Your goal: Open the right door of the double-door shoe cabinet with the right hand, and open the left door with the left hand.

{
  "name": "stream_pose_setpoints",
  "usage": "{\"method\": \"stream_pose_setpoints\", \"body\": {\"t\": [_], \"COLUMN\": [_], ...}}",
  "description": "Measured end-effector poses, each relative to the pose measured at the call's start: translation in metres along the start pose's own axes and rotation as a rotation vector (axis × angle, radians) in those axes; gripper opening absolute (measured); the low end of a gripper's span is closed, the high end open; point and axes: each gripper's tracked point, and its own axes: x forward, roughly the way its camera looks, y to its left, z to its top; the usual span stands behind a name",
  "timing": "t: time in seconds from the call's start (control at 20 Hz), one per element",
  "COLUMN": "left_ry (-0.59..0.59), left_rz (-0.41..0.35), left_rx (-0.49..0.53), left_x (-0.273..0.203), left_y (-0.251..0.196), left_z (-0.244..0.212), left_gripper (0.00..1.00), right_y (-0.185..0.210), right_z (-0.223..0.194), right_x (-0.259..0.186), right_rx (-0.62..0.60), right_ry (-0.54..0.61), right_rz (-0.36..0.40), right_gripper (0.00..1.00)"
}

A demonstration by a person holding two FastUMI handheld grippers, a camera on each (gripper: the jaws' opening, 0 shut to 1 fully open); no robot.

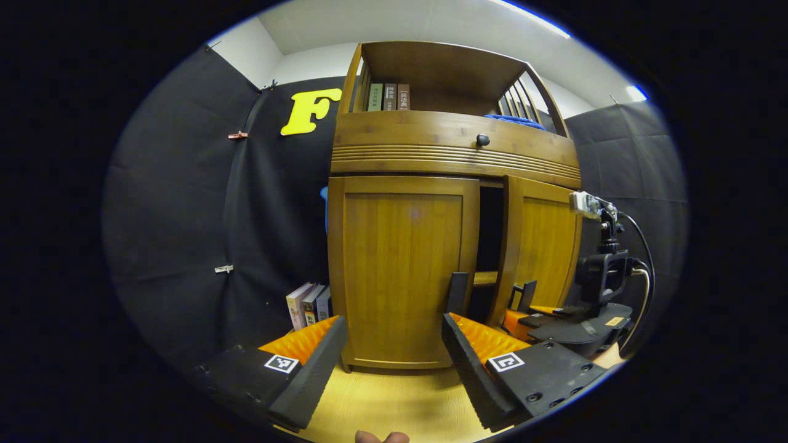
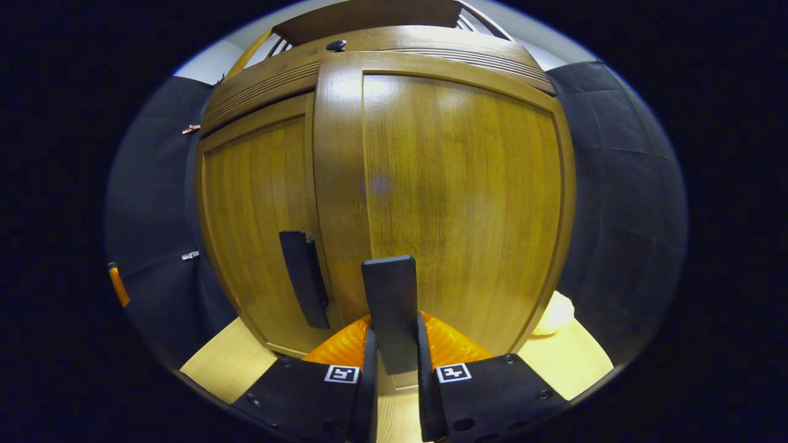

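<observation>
Right gripper view: our right gripper [image 2: 394,351] clamps right handle [image 2: 389,311], right door [image 2: 462,197] ajar. Left gripper [image 1: 388,363] wide open, empty, before closed left door [image 1: 403,271]. Risk: handle slips if we pull off-arc.

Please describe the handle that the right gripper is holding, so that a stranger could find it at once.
Find the wooden shoe cabinet and its right door, which stands ajar. On that door's inner edge is a flat, dark, upright handle. Unlike the similar handle on the left door, it sits clamped between the right gripper.
</observation>
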Motion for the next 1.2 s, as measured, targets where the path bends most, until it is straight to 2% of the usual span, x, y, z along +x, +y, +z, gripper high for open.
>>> {"method": "stream_pose_setpoints", "body": {"t": [0.45, 0.7, 1.0, 1.2], "left_ry": [-0.017, -0.023, -0.029, -0.035], "left_rz": [0.016, 0.016, 0.000, -0.017], "left_rx": [-0.007, -0.023, -0.011, -0.001], "left_x": [-0.018, -0.017, -0.016, -0.013], "left_y": [-0.018, -0.032, -0.056, -0.073], "left_z": [0.006, 0.009, 0.013, 0.015], "left_gripper": [0.96, 0.96, 0.96, 0.96], "right_y": [-0.035, -0.063, -0.090, -0.109], "right_z": [-0.007, -0.009, -0.009, -0.001], "right_x": [-0.060, -0.092, -0.110, -0.123], "right_rx": [-0.002, -0.047, -0.011, 0.004], "right_ry": [0.001, -0.001, 0.005, -0.009], "right_rz": [0.017, -0.005, -0.004, 0.002], "right_gripper": [0.30, 0.30, 0.25, 0.27]}}
